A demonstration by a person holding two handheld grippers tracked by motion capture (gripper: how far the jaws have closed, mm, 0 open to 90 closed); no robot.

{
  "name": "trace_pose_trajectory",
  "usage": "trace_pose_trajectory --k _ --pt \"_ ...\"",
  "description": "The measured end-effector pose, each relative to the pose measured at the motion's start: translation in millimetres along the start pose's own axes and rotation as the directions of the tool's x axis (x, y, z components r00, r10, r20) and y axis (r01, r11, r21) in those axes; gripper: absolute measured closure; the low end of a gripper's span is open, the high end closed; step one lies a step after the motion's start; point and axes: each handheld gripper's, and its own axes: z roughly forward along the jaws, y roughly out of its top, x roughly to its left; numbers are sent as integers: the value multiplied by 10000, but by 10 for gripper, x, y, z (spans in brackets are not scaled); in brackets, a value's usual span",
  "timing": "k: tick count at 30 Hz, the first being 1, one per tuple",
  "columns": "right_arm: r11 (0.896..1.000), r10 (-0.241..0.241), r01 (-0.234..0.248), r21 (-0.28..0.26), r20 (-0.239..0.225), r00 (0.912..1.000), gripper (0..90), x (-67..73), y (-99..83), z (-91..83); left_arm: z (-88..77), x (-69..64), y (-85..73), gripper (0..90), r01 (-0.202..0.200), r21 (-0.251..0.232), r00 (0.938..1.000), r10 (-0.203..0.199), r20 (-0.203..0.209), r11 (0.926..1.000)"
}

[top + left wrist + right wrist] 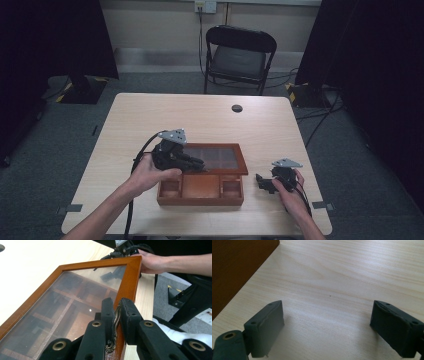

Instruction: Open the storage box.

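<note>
A brown wooden box (200,196) with open compartments stands near the table's front edge. Its glass-paned lid (215,157) is raised a little at the front. My left gripper (196,165) comes in from the left and is shut on a small metal clasp (116,320) on the lid's front frame (130,277). The left gripper (116,303) pinches the clasp between both pads. My right gripper (261,181) rests on the table to the right of the box, open and holding nothing. The right gripper (327,315) has bare tabletop between its jaws, with the box wall (234,267) at upper left.
The light wooden table (150,120) has a round cable hole (237,108) at the back. A black folding chair (239,55) stands behind the table. The right hand (152,262) and its gripper lie beyond the lid's far corner in the left gripper view.
</note>
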Motion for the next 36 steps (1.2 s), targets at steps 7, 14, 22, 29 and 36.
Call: trace_pose_trajectory --k 7,14,22,29,36 --pt "10000 -3 3 0 -5 10000 107 0 0 0 11 -1 3 812 -27 162 10000 26 27 9999" --pt "10000 2 -2 11 -10 10000 107 -1 1 0 -11 10 36 812 30 126 10000 -30 -10 9999" --pt "10000 -4 4 13 -29 10000 107 -1 1 -1 -59 21 113 812 67 -79 9996 -69 -275 9999" --pt "10000 -5 5 13 -31 10000 107 -2 1 -1 -65 18 123 812 64 -134 9992 -69 -404 9999" --pt "10000 -7 7 13 -33 10000 107 -2 1 -1 -76 29 138 812 46 -204 9992 -54 -386 9998"
